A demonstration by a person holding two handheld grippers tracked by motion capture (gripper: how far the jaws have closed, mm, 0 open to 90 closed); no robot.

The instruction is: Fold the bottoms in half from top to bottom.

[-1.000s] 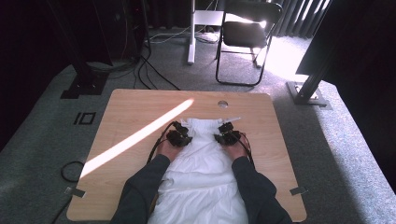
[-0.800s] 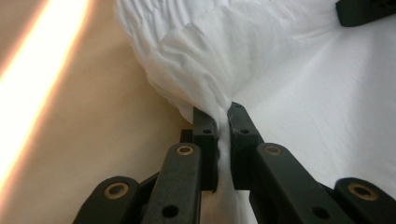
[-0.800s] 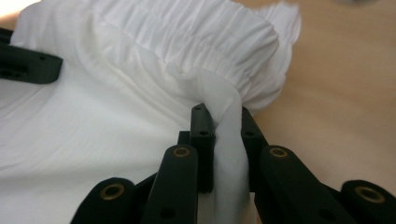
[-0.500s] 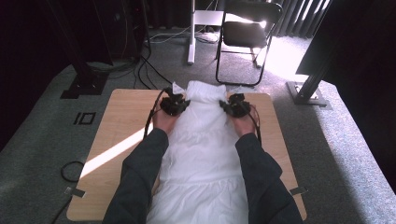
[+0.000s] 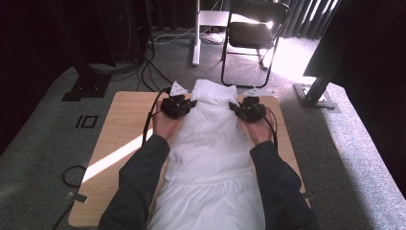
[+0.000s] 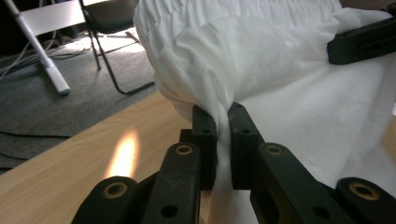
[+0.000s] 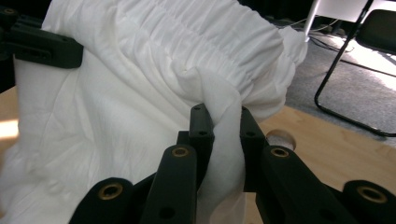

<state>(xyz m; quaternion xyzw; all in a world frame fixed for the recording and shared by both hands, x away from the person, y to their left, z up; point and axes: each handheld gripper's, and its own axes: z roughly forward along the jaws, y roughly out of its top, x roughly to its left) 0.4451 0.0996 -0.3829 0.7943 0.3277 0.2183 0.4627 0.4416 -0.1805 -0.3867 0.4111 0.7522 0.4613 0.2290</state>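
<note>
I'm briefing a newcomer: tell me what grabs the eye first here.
A white garment runs down the middle of the wooden table, its gathered top end raised. The left gripper and right gripper each pinch a fold of it at that end. A black chair stands beyond.

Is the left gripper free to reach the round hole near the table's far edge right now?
Probably not: the left gripper is clamped on the white garment, which drapes toward the hole.

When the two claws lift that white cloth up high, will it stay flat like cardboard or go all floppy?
Probably floppy: the white cloth bunches into folds where the left claw pinches it. It likely sags too, since it drapes between the left claw and the right claw down to the table. It seems light, as thin pinches hold it up.
</note>
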